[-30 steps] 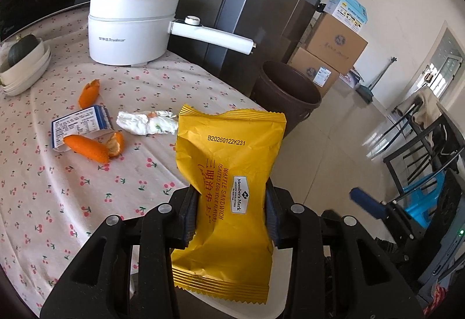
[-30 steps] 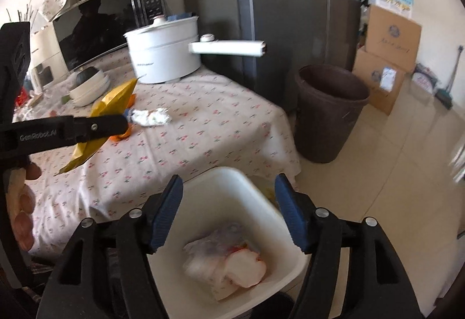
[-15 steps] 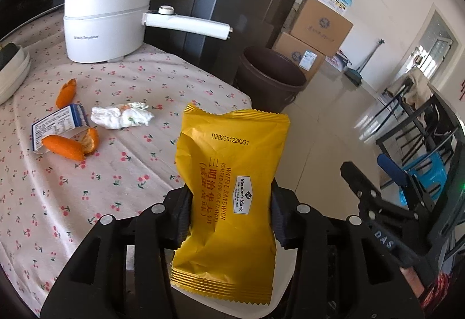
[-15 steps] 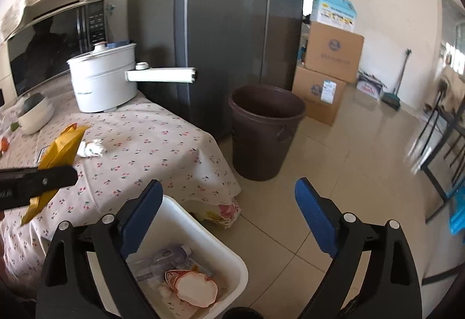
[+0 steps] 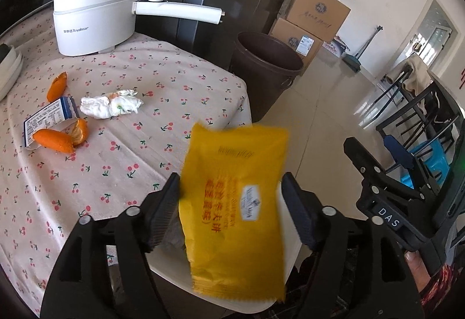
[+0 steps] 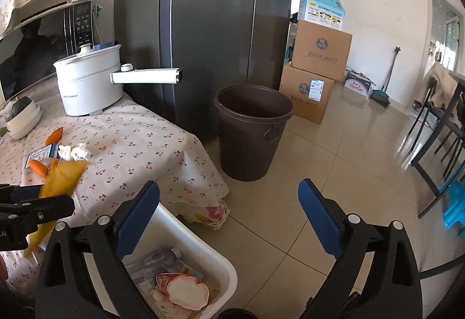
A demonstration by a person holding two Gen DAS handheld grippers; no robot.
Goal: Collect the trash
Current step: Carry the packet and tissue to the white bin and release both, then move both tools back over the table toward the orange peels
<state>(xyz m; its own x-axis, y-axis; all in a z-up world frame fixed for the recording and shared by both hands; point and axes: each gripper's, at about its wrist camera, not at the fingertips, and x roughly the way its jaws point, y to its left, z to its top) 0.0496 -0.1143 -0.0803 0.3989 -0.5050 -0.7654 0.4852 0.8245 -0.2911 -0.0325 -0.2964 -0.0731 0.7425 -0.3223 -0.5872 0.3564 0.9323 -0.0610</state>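
Observation:
A yellow snack packet (image 5: 232, 202) hangs blurred between the jaws of my left gripper (image 5: 231, 185). Those jaws are opening and the pads no longer pinch it. Below it sits the white bin (image 5: 290, 256), which holds wrappers and a pink-rimmed lid. In the right wrist view the packet (image 6: 62, 176) shows edge-on at the left, above the bin (image 6: 203, 249). My right gripper (image 6: 229, 197) is wide and still opening, with nothing between its blue pads. On the cherry-print tablecloth lie orange peels (image 5: 58, 140), a crumpled tissue (image 5: 110, 105) and a blue-white wrapper (image 5: 49, 118).
A white electric pot (image 5: 96, 25) with a long handle stands at the table's back. A brown bucket (image 6: 252, 130) stands on the tiled floor beside the grey fridge (image 6: 203, 28). Cardboard boxes (image 6: 316, 57) are stacked behind it. Chairs (image 6: 436, 130) are at the right.
The left jaws have spread and the yellow packet has slipped lower and gone blurry. The right gripper let go of the bin's rim, widened and swung to the right.

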